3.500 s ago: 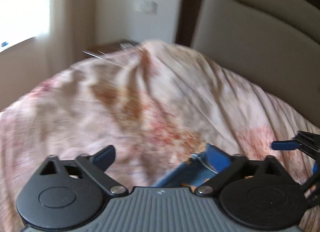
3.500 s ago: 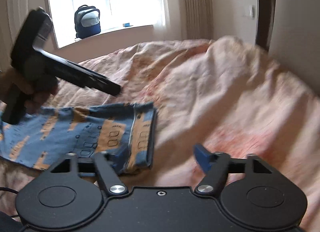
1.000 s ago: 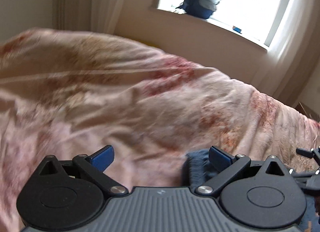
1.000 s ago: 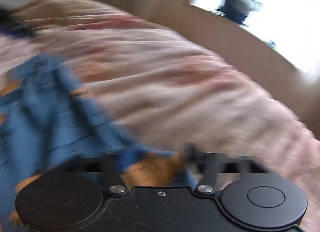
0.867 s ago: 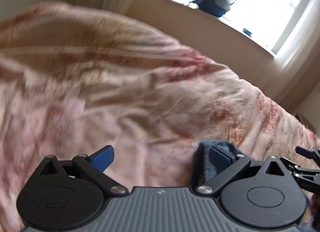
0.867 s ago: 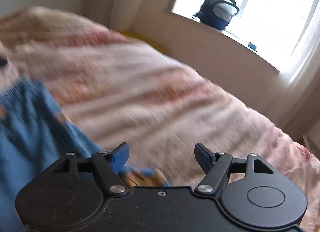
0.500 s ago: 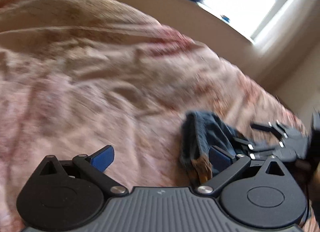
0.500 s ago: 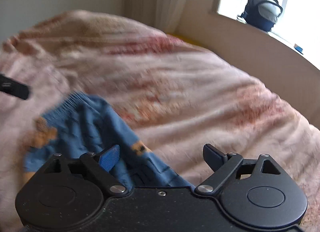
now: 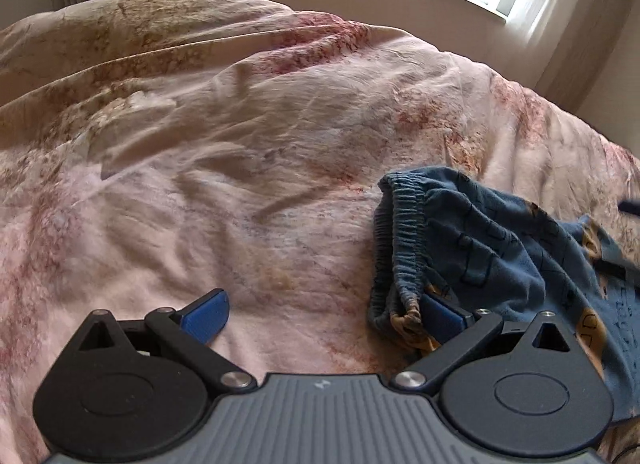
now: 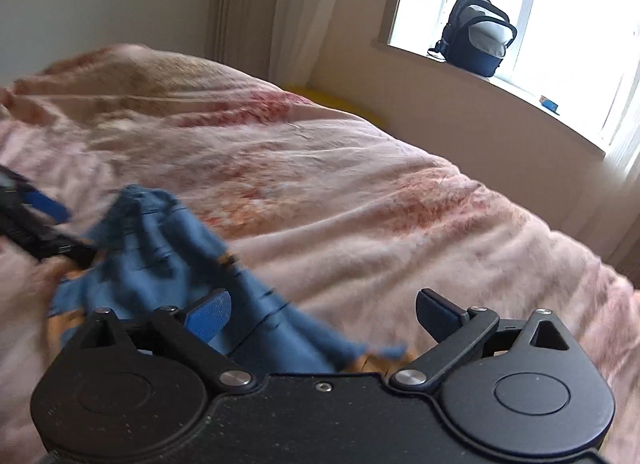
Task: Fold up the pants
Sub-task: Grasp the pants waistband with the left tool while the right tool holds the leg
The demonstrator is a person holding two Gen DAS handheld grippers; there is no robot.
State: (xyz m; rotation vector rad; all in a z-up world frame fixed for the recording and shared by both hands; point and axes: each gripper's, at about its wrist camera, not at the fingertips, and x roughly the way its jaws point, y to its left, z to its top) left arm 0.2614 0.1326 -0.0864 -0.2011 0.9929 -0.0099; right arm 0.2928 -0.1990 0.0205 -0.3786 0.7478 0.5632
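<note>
The blue pants [image 9: 500, 260] with orange print lie crumpled on the pink floral bedspread [image 9: 240, 168], with the elastic waistband facing left. My left gripper [image 9: 324, 314] is open; its right finger rests against the waistband edge and nothing is between the jaws. In the right wrist view the pants [image 10: 168, 260] lie blurred under and left of my open right gripper [image 10: 322, 312]. The left gripper [image 10: 32, 224] shows at the far left edge there, next to the pants.
A dark backpack [image 10: 476, 36] stands on the window sill past the bed. Curtains [image 10: 276, 12] hang by the wall. The bedspread [image 10: 360, 200] is wrinkled and stretches away on all sides.
Both grippers have let go of the pants, which dropped in a crumpled heap on the bed. Both views tilted down and drew back a little from the cloth.
</note>
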